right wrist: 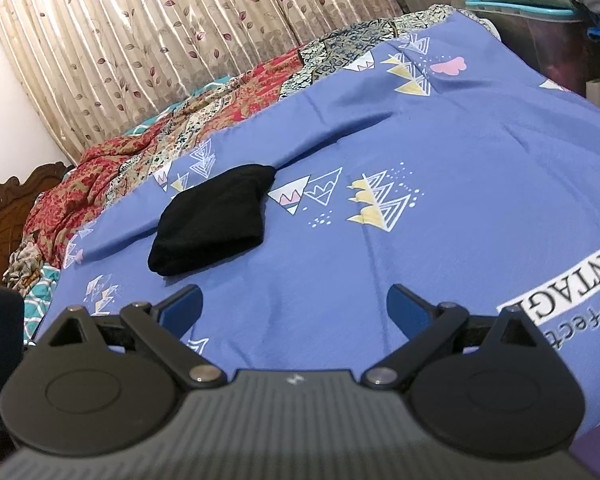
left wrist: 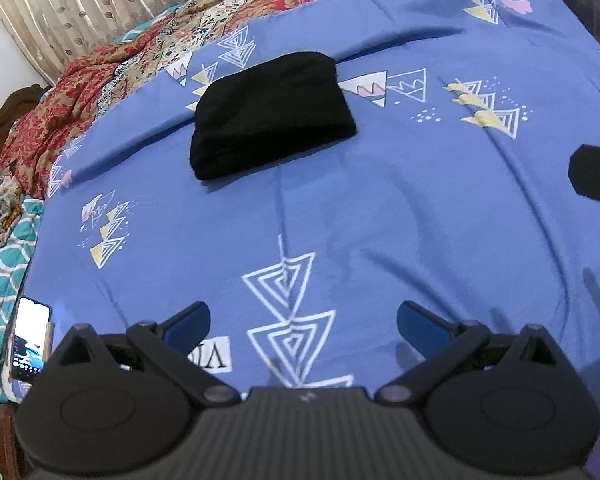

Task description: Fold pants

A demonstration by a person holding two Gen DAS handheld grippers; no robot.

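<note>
Black pants [left wrist: 272,114] lie folded into a compact bundle on the blue patterned bedsheet [left wrist: 380,208], well ahead of both grippers. In the right wrist view the same pants [right wrist: 212,220] sit ahead and to the left. My left gripper [left wrist: 303,322] hangs above the sheet, open, its blue-padded fingers wide apart with nothing between them. My right gripper [right wrist: 294,306] is likewise open and empty over the bedsheet [right wrist: 420,240]. A dark part of the right gripper [left wrist: 596,178] shows at the right edge of the left wrist view.
A red and beige patterned quilt [left wrist: 100,76] is bunched along the far left of the bed. A lit phone [left wrist: 30,338] lies at the bed's left edge on teal fabric. Curtains [right wrist: 140,40] hang behind; plastic storage bins [right wrist: 540,20] stand at the far right.
</note>
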